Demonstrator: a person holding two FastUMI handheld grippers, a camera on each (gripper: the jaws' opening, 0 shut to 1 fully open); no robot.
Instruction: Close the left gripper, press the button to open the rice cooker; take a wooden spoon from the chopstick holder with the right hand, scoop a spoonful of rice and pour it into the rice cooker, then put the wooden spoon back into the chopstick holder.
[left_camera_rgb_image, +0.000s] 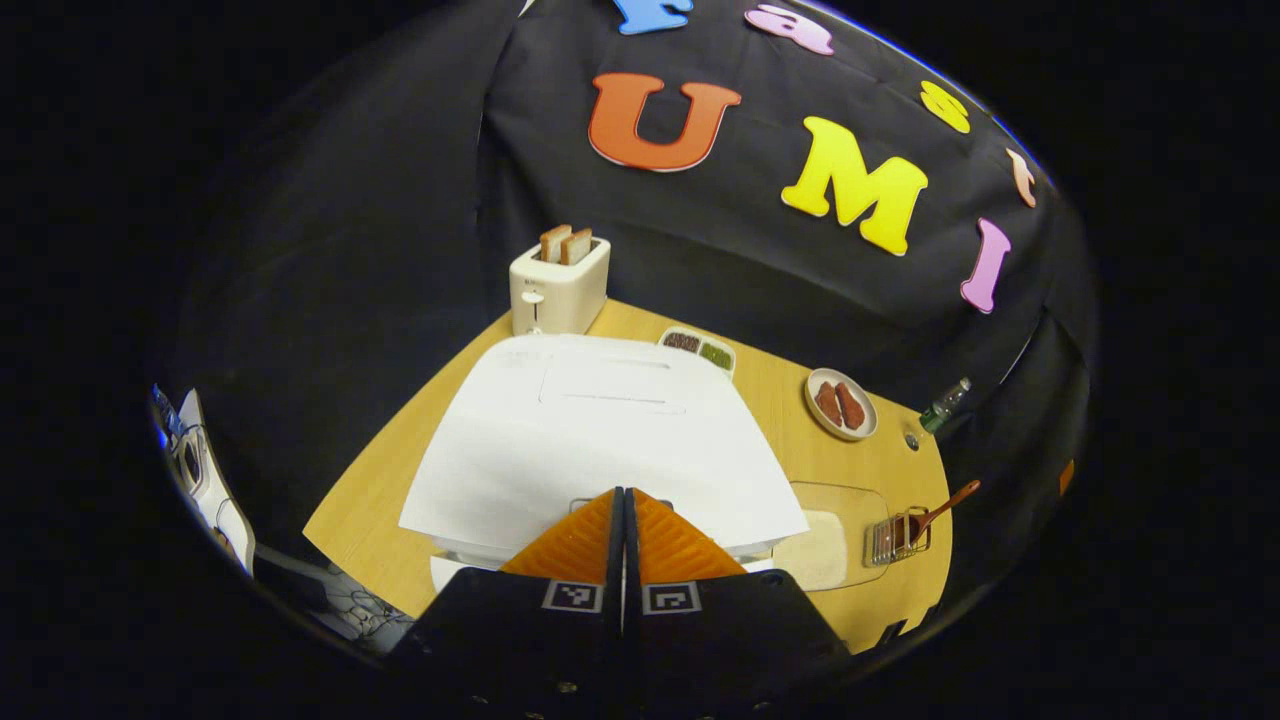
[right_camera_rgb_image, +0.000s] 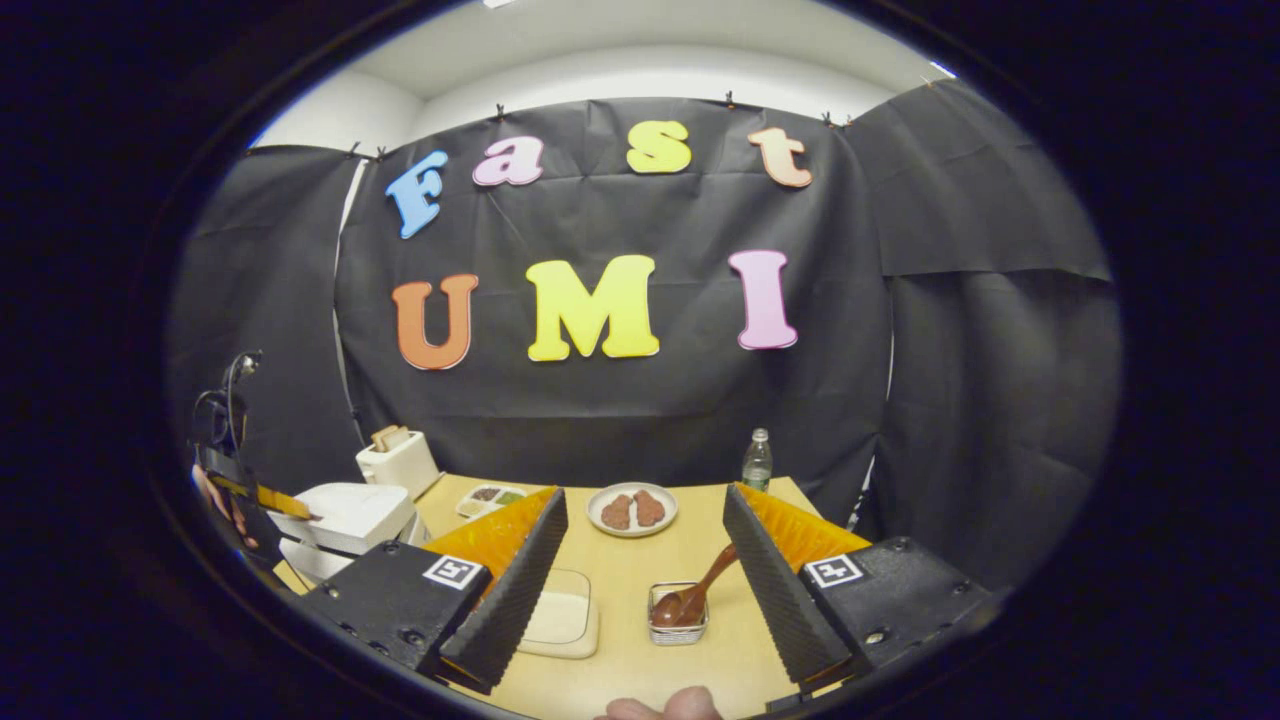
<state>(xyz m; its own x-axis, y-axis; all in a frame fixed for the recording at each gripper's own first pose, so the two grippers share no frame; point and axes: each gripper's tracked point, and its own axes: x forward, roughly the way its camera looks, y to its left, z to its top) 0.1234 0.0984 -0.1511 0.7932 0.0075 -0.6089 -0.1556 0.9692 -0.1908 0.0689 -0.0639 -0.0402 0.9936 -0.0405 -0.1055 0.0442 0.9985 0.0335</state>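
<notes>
The white rice cooker (left_camera_rgb_image: 600, 430) stands with its lid down, right under my left gripper (left_camera_rgb_image: 624, 495). That gripper is shut with nothing between its fingers, its tips at the front edge of the lid. In the right gripper view the cooker (right_camera_rgb_image: 345, 520) sits at the left with the left gripper (right_camera_rgb_image: 290, 505) touching its front. My right gripper (right_camera_rgb_image: 640, 560) hangs open above the table. Ahead of it a wooden spoon (right_camera_rgb_image: 695, 595) leans in a small wire chopstick holder (right_camera_rgb_image: 678, 615). A clear container of rice (right_camera_rgb_image: 560, 620) lies left of the holder. The same spoon (left_camera_rgb_image: 940, 505) and container (left_camera_rgb_image: 825, 545) lie right of the cooker.
A toaster (left_camera_rgb_image: 558, 285) with bread slices stands behind the cooker. A small tray of grains (left_camera_rgb_image: 698, 350), a plate with two brown pieces (right_camera_rgb_image: 632, 510) and a green bottle (right_camera_rgb_image: 757, 460) line the back of the wooden table (right_camera_rgb_image: 640, 660). A fingertip (right_camera_rgb_image: 665, 705) shows at the near edge.
</notes>
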